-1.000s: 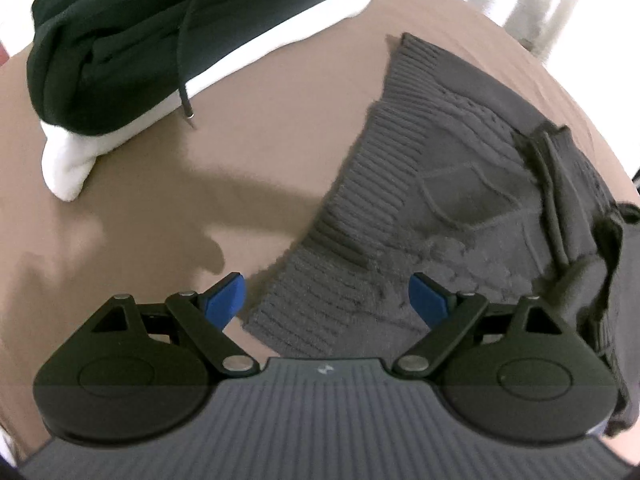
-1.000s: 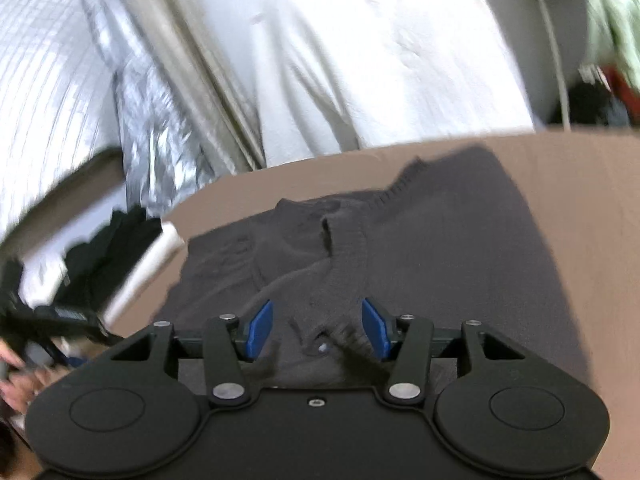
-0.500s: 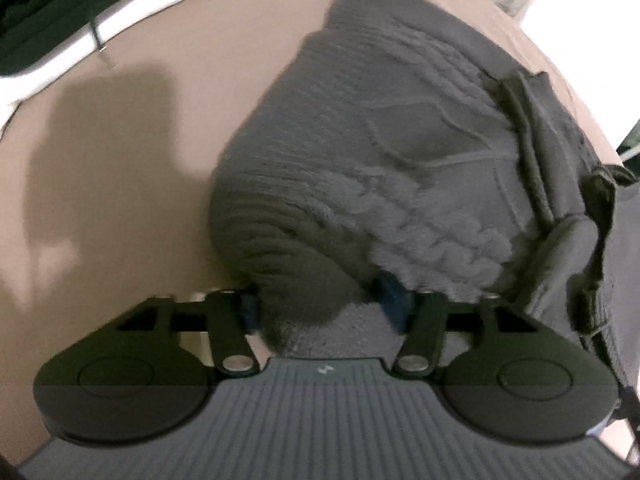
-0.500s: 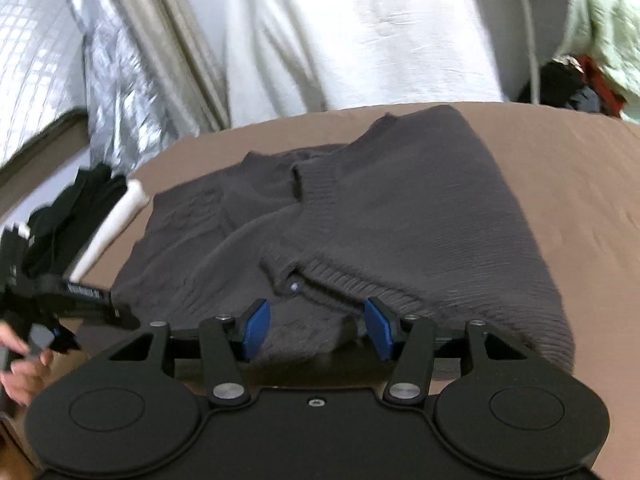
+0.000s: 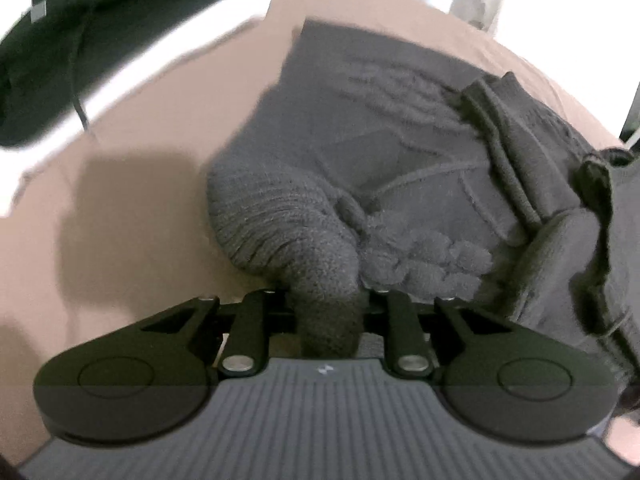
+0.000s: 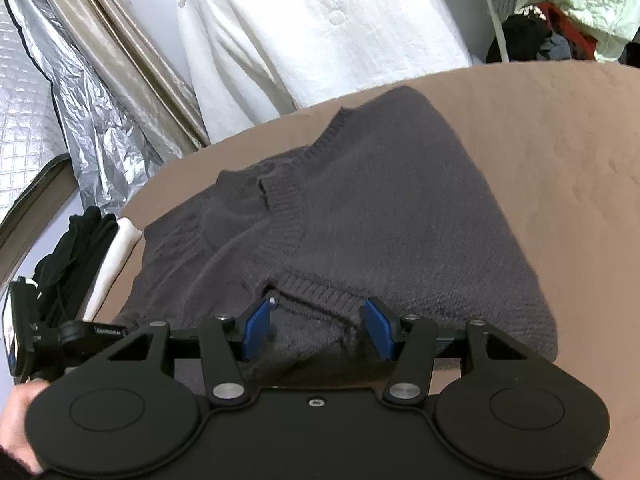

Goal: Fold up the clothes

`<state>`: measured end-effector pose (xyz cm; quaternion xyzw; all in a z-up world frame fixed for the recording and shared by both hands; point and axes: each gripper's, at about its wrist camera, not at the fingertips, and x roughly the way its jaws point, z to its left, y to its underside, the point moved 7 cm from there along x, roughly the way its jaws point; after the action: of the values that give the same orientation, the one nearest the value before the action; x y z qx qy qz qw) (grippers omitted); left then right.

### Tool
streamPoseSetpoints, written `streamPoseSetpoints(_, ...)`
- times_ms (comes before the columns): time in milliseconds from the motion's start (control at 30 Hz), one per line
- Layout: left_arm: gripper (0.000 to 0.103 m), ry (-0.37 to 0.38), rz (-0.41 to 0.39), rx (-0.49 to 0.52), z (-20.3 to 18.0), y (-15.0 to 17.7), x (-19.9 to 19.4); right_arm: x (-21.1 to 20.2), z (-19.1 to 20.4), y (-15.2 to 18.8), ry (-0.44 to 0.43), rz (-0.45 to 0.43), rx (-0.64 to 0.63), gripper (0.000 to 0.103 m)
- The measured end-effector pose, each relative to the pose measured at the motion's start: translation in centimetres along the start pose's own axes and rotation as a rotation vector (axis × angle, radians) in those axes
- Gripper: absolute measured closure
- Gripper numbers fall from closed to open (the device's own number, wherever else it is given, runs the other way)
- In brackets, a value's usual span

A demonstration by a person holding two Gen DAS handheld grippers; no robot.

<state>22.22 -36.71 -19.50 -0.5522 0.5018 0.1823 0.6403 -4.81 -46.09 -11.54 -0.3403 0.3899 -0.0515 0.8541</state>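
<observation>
Grey cable-knit sweater point(image 5: 400, 168); brown sheet point(image 6: 540, 128).

No legible text, labels or numbers anywhere

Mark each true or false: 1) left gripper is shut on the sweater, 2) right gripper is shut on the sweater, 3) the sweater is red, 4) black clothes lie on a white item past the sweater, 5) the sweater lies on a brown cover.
1) True. The left gripper is clamped on a bunched part of the sweater.
2) False. The right gripper is open, its blue pads apart over the knit.
3) False. It is dark grey.
4) True. The black clothes sit on a white item.
5) True. The brown cover is under it.
</observation>
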Motion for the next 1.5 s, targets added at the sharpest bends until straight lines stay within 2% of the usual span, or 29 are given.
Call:
streamPoseSetpoints(167,0.085,-0.019,-0.075,0.156,-2.1,-1.6,-2.0,-1.3,-0.8,-0.6,-0.074,0.043,0.082,0.044)
streamPoseSetpoints(333,0.086,0.059,-0.182,0.228,-6.4,-4.2,-6.0,-2.7,-1.5,-1.3,-0.143,0.081,0.161,0.044)
streamPoseSetpoints(400,0.086,0.088,-0.219,0.268,-9.1,-4.9,-7.6,-3.7,-2.1,-1.9,-0.103,0.048,0.149,0.044)
streamPoseSetpoints(467,0.086,0.076,-0.274,0.353,-12.7,-5.2,-9.2,-4.5,-2.9,-2.4,-0.062,0.019,0.137,0.044)
streamPoseSetpoints(500,0.086,0.043,-0.312,0.428,-14.9,-5.0,-9.9,-4.8,-3.3,-2.7,-0.045,0.007,0.137,0.044)
streamPoseSetpoints(600,0.086,0.12,-0.349,0.55,-20.6,-3.1,-12.0,-5.4,-5.1,-3.4,-0.036,-0.023,0.184,0.044)
streamPoseSetpoints(700,0.085,0.241,-0.242,0.62,-25.2,-0.6,-10.7,-5.8,-6.8,-3.9,-0.041,-0.05,0.242,0.044)
streamPoseSetpoints(800,0.078,0.288,-0.076,0.665,-28.2,2.0,-6.5,-5.0,-7.6,-3.8,-0.019,-0.038,0.261,0.044)
streamPoseSetpoints(833,0.071,0.29,-0.024,0.661,-28.6,2.7,-5.0,-4.7,-7.8,-3.8,-0.011,-0.034,0.268,0.044)
streamPoseSetpoints(933,0.063,0.321,0.083,0.604,-28.5,4.2,-1.9,-3.9,-8.5,-3.7,0.011,-0.022,0.286,0.044)
streamPoseSetpoints(1067,0.058,0.365,0.07,0.59,-27.8,4.0,-1.8,-3.3,-8.2,-3.9,0.013,-0.016,0.277,0.044)
streamPoseSetpoints(1233,0.05,0.472,0.137,0.51,-25.9,4.0,-2.9,-2.7,-8.1,-4.0,0.013,-0.004,0.271,0.044)
streamPoseSetpoints(1367,0.046,0.55,0.162,0.473,-25.2,4.8,-4.1,-2.3,-8.1,-4.0,0.012,0.008,0.269,0.044)
streamPoseSetpoints(1433,0.043,0.569,0.162,0.495,-25.0,5.3,-4.7,-2.0,-8.1,-4.0,0.012,0.014,0.268,0.044)
streamPoseSetpoints(1500,0.041,0.52,0.136,0.579,-24.7,5.9,-4.8,-1.9,-8.2,-3.9,0.014,0.019,0.268,0.044)
